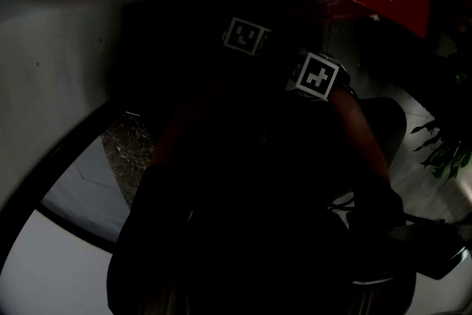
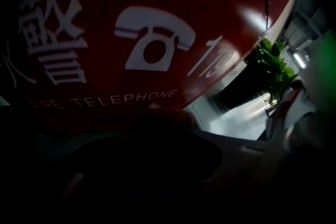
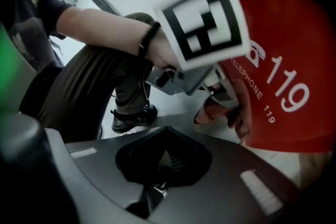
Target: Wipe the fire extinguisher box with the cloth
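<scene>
Right tongs (image 3: 165, 131), nearest the lens, are lying closed on each other with nothing between them, hanging clear of the box over pale floor (image 3: 176, 105). Just beyond, the left tongs (image 3: 219, 91) are pinching a reddish cloth (image 3: 210, 112) and pressing it against the red front of the fire extinguisher box (image 3: 286, 60), close to its lower edge and beside the white "119" print. A hand (image 3: 157, 52) is gripping the body of the left tongs. The person's leg and dark shoe (image 3: 131, 115) are resting on the floor to that side, narrowing the room there. In the left gripper view the box face is filling most of the frame, showing a white telephone symbol (image 2: 154, 38) and the word TELEPHONE. Its lower right edge is running diagonally, with open floor past it reaching to a green plant (image 2: 270, 63). In the very dark head view the box is sitting at the top, beside a pale wall (image 1: 44, 63).
</scene>
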The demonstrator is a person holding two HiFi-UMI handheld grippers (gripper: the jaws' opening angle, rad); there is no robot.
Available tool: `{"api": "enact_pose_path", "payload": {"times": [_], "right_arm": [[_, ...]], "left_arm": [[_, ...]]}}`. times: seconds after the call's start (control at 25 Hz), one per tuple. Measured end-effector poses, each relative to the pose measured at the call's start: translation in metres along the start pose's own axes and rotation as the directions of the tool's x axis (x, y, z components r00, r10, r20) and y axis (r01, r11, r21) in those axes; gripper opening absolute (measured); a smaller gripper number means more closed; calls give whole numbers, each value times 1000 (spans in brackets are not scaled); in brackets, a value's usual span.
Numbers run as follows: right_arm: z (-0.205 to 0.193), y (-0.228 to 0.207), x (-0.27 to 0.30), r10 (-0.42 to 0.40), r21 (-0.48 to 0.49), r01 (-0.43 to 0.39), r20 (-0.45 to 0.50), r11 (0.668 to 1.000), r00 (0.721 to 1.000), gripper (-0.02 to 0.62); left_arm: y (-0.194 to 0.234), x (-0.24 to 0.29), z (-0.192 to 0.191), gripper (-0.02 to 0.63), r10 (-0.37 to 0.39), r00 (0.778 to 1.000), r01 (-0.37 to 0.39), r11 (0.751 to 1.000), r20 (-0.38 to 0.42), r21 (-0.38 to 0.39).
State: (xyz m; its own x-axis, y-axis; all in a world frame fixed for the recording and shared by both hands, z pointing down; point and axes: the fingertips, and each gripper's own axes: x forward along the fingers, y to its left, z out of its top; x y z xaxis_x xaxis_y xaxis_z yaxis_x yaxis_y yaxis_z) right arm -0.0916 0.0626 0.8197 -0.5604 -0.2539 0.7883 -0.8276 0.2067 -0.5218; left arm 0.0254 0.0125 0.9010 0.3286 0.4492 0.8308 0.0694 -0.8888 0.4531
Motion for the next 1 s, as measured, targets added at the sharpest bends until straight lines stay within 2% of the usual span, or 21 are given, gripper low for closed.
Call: {"api": "enact_pose_path", "payload": {"times": [0.12,0.32,0.4,0.6,0.72,0.88,1.0], "right_arm": [[1,2,-2,-2,-6,2,5,1000,1000,0],[9,12,0,16,-49,-15,9,999,1000,0],[5,11,2,15,-62,-16,-12,998,1000,0],[5,13,3,23,-83,-24,-21,996,1000,0],[4,10,2,23,-93,-25,-27,995,999,0],[5,5,2,16,-91,-19,-32,996,999,0],[8,8,2,29,-86,-32,-38,996,999,0]], "left_arm": [[27,17,-7,51,118,993,-118,993,-13,11],[31,41,13,51,138,982,-135,990,132,-28],[32,46,17,51,147,977,-143,989,155,-39],[35,61,10,51,161,977,-151,985,137,-80],[38,58,10,50,183,977,-175,981,108,-78],[36,35,15,51,212,975,-209,976,58,-59],[23,11,20,51,199,979,-196,978,49,-66]]}}
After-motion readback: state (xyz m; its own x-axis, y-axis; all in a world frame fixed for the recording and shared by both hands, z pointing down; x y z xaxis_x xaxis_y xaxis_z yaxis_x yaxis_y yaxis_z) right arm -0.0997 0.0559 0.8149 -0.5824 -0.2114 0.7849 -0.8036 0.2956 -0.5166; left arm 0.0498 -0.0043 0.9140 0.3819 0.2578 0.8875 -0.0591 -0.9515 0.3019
